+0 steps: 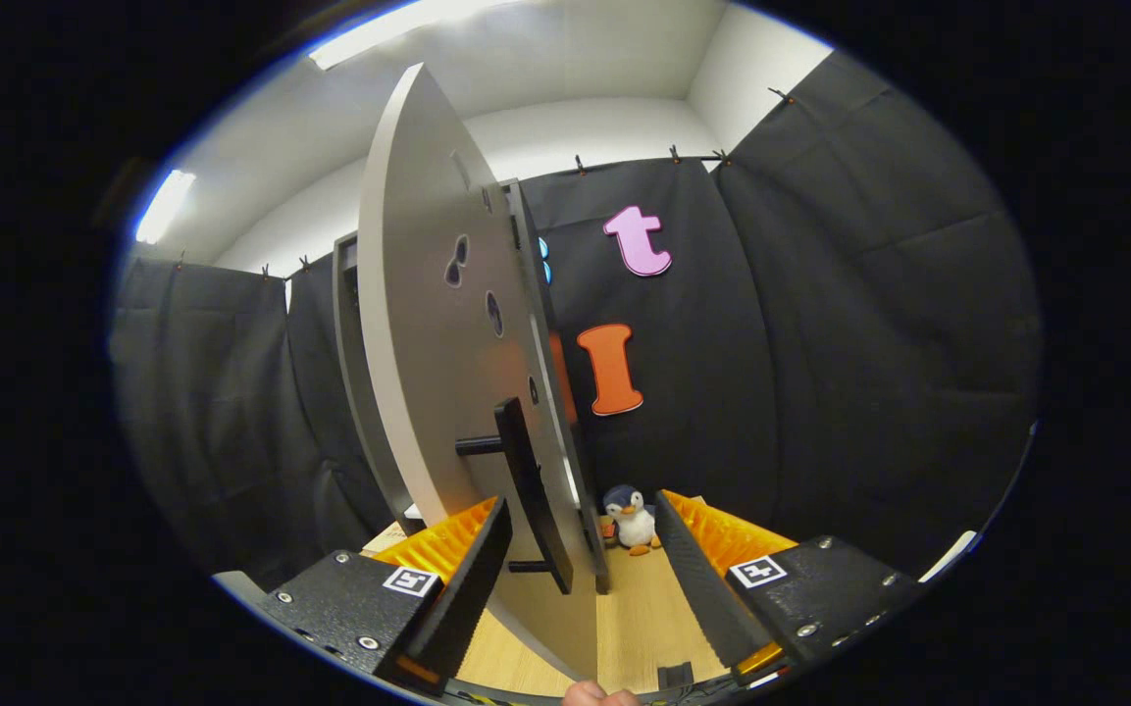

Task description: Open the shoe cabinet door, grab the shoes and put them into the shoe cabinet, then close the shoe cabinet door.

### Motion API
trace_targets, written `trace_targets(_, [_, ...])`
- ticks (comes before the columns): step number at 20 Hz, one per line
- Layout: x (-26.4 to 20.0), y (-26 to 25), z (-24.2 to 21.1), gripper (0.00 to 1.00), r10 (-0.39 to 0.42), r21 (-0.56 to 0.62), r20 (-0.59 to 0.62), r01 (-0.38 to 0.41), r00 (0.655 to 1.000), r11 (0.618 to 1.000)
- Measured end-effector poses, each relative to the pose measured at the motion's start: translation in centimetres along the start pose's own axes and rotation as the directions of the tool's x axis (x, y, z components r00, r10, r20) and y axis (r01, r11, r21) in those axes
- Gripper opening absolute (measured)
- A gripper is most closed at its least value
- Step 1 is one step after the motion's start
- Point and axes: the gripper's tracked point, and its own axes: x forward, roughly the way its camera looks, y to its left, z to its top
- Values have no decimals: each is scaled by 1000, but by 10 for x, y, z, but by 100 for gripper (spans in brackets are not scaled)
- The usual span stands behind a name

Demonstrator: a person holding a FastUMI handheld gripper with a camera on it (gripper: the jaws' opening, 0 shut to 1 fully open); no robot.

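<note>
Nearest, the gripper [580, 569] has its two fingers spread apart, pressing on nothing. One dark bar handle [532, 495] stands in the gap between them, closer to the left finger, and no contact with either finger can be made out. A bit of the person's hand [596, 695] shows at the very near edge.

The handle sits on one grey cabinet door [447, 333], which stands edge-on just ahead of the fingers, swung well out from the cabinet frame [349, 324] behind it on the left. Pale wooden flooring [639, 618] runs beneath.

Judging by this, the step in hand is either the opening or the closing of the door; which one cannot be told, since the cabinet's inside is hidden and I cannot make out any shoes here. If opening, the next move calls for clearing the handle, then finding the shoes; if closing, the fingers must catch the handle and swing the door left toward the frame.

Farther off, just beyond the right finger, one small toy penguin [632, 518] sits on the floor against the black cloth wall [820, 343].
</note>
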Motion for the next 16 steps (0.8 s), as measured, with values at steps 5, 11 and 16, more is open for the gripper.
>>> trace_targets(5, [0,49,-7,92,24,-46,-24,-25,999,999])
trace_targets(11, [10,100,-15,92,53,-82,-53,-57,997,995])
trace_targets(16, [31,150,-21,93,106,-86,-82,-113,991,990])
